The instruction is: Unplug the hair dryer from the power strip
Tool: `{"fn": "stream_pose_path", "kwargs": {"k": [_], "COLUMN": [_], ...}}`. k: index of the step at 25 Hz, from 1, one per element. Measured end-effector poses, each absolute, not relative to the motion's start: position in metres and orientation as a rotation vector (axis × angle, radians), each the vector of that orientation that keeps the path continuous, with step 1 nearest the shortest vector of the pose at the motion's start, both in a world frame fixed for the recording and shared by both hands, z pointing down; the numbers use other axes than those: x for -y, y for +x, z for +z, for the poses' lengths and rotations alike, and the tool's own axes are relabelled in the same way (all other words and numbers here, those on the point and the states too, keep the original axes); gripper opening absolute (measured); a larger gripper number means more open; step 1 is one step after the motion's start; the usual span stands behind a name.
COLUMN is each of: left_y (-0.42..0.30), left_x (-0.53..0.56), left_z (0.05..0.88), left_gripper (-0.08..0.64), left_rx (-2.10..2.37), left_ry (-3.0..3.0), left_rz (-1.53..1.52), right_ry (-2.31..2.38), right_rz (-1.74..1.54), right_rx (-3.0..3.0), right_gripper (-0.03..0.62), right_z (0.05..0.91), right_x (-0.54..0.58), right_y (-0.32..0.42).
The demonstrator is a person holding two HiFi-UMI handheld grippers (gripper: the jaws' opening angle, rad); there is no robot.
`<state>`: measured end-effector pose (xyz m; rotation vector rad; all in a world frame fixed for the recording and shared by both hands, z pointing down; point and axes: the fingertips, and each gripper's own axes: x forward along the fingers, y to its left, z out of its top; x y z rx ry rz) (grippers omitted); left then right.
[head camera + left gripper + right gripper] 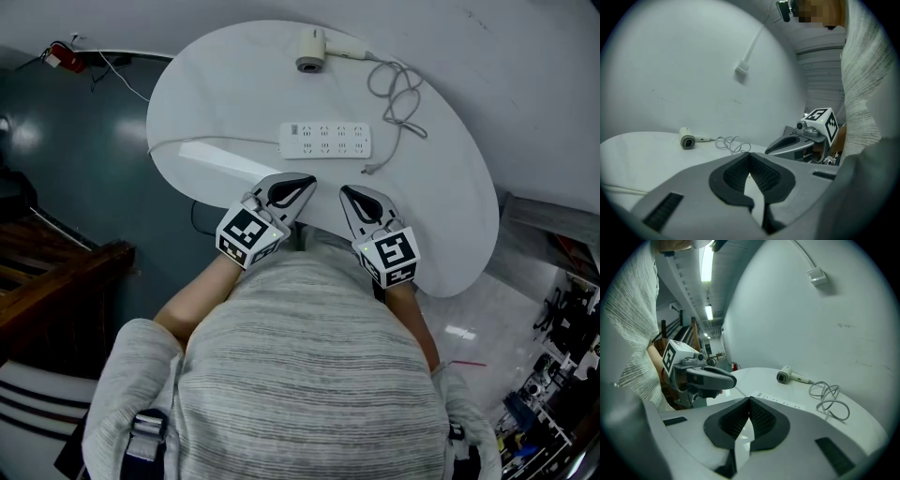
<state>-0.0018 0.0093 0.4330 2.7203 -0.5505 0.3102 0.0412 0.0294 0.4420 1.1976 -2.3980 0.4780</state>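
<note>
White things on a white table point(450, 216).
The strip point(325, 141), dryer point(319, 49) and cord point(403, 94) are white; the dryer's mouth is dark grey. The left tongs point(305, 180) and right tongs point(345, 191) are grey with black ribbed pads point(761, 420), and their cubes point(247, 232) carry black-and-white squares. The sweater point(309, 375) is pale with thin grey stripes. The floor point(66, 169) is dark teal.

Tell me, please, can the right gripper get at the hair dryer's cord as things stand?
Probably yes: bare table lies between the right gripper and the cord, though its shut fingers must open first.
</note>
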Motion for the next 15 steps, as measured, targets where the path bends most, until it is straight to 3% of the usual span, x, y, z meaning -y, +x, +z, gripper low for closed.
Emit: {"fn": "stream_pose_path", "kwargs": {"k": [15], "left_y": [0.0017], "left_x": [0.0002], "left_z": [0.4385], "left_gripper": [0.006], "left_rx": [0.544], "left_ry": [2.715], "left_rz": [0.317], "right_ry": [1.204], "right_rz": [0.498], "right_rx": [2.404], "right_gripper": [0.025], "right_z": [0.4453], "right_x": [-0.0198], "right_y": [0.0433]}}
